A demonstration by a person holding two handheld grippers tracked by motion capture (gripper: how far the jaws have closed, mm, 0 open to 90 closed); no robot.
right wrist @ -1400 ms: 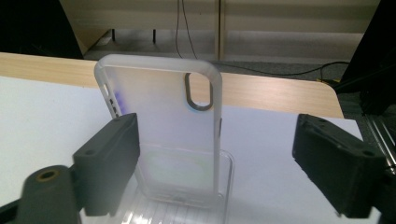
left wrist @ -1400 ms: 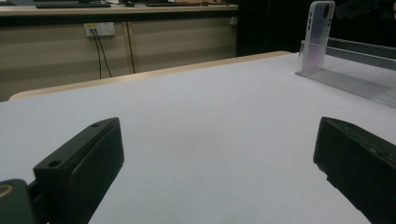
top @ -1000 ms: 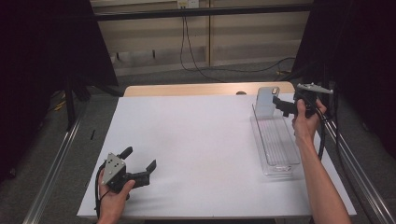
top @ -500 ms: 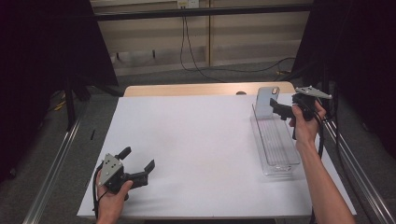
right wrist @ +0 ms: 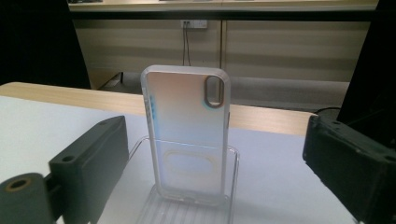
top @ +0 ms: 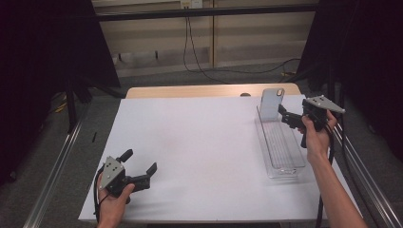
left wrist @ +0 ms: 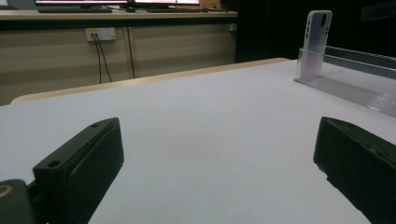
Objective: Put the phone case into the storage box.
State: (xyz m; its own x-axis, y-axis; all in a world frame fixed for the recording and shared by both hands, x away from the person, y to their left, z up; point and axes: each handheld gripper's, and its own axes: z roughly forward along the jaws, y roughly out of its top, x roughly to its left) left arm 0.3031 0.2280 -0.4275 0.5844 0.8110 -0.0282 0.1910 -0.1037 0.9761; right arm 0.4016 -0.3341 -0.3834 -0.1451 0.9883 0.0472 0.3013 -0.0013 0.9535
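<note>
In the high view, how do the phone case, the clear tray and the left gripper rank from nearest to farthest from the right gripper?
1. Phone case: upright at the tray's far end, just ahead of the right gripper.
2. Clear tray: below and beside it, stretching toward the person.
3. Left gripper: near left corner of the table.

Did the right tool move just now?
Yes. The right tool slid toward the table's right edge and a little nearer the person, away from the phone case, which stands in the clear tray.
</note>
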